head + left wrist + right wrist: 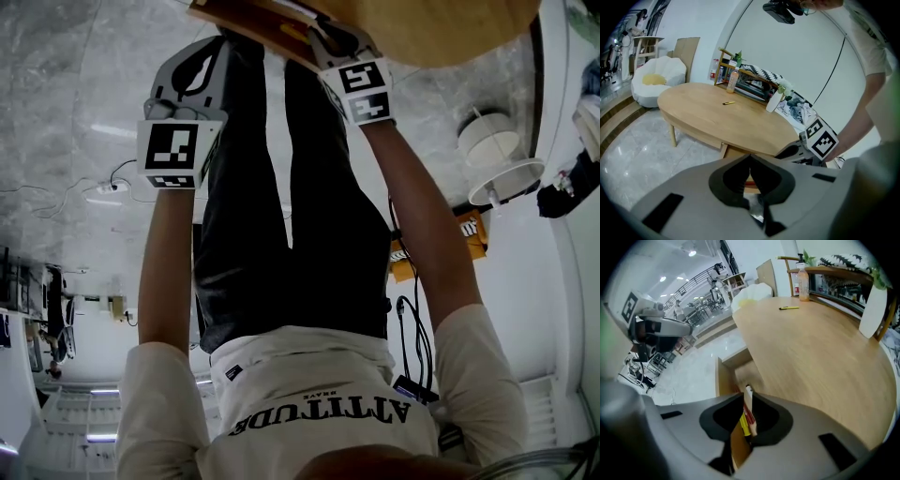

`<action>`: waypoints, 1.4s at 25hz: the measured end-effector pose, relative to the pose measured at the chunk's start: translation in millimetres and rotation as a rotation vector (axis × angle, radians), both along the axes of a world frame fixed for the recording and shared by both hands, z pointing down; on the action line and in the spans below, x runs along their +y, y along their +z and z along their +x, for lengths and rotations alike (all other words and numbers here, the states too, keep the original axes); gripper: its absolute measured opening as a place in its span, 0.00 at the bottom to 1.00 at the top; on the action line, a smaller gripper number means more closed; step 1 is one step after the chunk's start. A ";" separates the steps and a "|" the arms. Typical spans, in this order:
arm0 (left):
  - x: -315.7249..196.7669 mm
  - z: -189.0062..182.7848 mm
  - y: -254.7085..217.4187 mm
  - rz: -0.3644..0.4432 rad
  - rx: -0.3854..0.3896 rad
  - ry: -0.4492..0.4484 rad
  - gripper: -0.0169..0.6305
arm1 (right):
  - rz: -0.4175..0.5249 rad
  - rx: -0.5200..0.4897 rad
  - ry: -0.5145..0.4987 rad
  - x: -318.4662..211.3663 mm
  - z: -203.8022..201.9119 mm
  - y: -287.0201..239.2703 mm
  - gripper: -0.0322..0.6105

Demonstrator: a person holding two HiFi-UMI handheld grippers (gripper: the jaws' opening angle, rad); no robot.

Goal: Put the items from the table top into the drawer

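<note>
My right gripper hangs over the open wooden drawer at the table's edge, shut on a slim white pen whose dark tip pokes out past the pads. Yellow and red items lie in the drawer below it. My left gripper is shut with nothing between its pads, held off the near side of the oval wooden table. The right gripper's marker cube shows beside the drawer. On the tabletop lies a yellow pen. In the head view both grippers reach toward the drawer.
At the table's far edge stand an orange bottle, a white vase and a wooden rack. A white beanbag seat sits beyond the table's left end. Cables and orange packets lie on the marble floor by my legs.
</note>
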State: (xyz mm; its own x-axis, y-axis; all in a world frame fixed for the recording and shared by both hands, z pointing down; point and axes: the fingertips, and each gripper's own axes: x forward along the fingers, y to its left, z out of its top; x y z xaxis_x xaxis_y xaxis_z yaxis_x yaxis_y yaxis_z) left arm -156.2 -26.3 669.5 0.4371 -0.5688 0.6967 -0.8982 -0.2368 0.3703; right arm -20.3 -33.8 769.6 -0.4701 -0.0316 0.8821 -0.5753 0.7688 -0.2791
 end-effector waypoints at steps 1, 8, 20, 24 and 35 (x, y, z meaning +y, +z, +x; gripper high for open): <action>-0.7 -0.4 -0.5 -0.005 0.001 0.000 0.06 | 0.008 -0.001 0.001 -3.3 0.1 -4.2 0.16; -26.1 9.7 -17.1 0.026 -0.008 0.033 0.06 | 0.061 -0.027 0.044 -28.8 11.4 -33.2 0.13; -84.1 -3.3 -27.1 0.113 -0.069 0.072 0.06 | 0.159 -0.114 0.138 -80.2 24.5 -58.5 0.09; -104.8 -9.0 -31.8 0.137 -0.096 0.082 0.06 | 0.158 -0.138 0.161 -89.3 23.5 -71.1 0.09; -169.1 -16.4 -28.9 0.172 -0.226 0.193 0.06 | 0.078 -0.243 0.131 -106.3 4.4 -90.7 0.08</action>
